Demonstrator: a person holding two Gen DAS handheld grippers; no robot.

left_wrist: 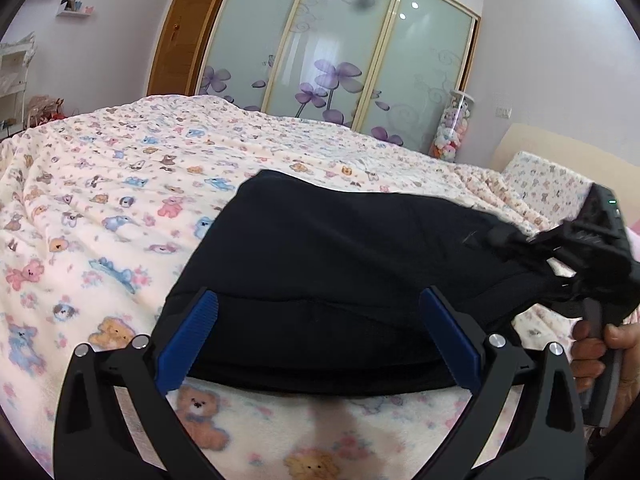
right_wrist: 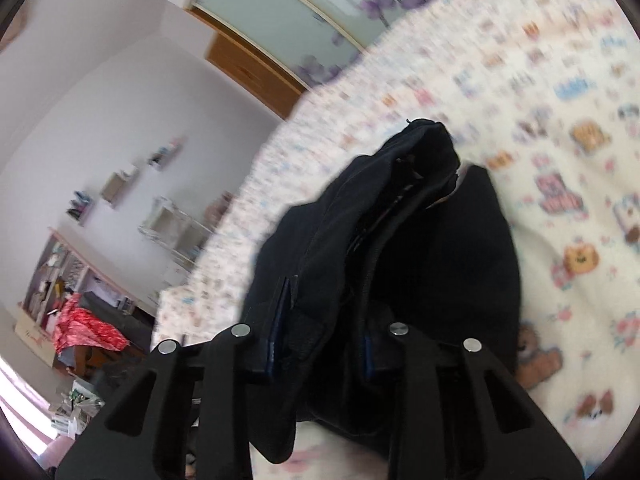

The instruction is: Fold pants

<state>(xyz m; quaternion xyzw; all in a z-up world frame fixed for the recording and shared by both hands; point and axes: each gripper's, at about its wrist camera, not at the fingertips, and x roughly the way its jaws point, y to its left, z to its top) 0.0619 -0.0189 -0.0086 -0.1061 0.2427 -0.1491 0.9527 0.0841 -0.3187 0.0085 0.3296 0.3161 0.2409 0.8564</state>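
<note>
Black pants [left_wrist: 340, 240] lie folded in a thick stack on the teddy-bear blanket [left_wrist: 120, 200]. My left gripper [left_wrist: 320, 320] is open, its blue pads [left_wrist: 200, 332] standing wide apart on either side of the stack's near edge without pressing it. At the right of the left wrist view, my right gripper [left_wrist: 508, 240] bites the stack's right end, with a hand [left_wrist: 600, 344] on its handle. In the blurred right wrist view the right gripper [right_wrist: 320, 336] is shut on a bunched, lifted part of the pants [right_wrist: 440, 260]; fabric fills the gap and covers most of both pads.
The blanket [right_wrist: 560, 160] covers a wide bed. A pillow [left_wrist: 552, 184] lies at the far right by the headboard. Behind the bed stand a flowered sliding wardrobe [left_wrist: 340, 40] and a tall jar of plush toys [left_wrist: 452, 128]. Cluttered shelves [right_wrist: 60, 280] stand beyond the bed's edge.
</note>
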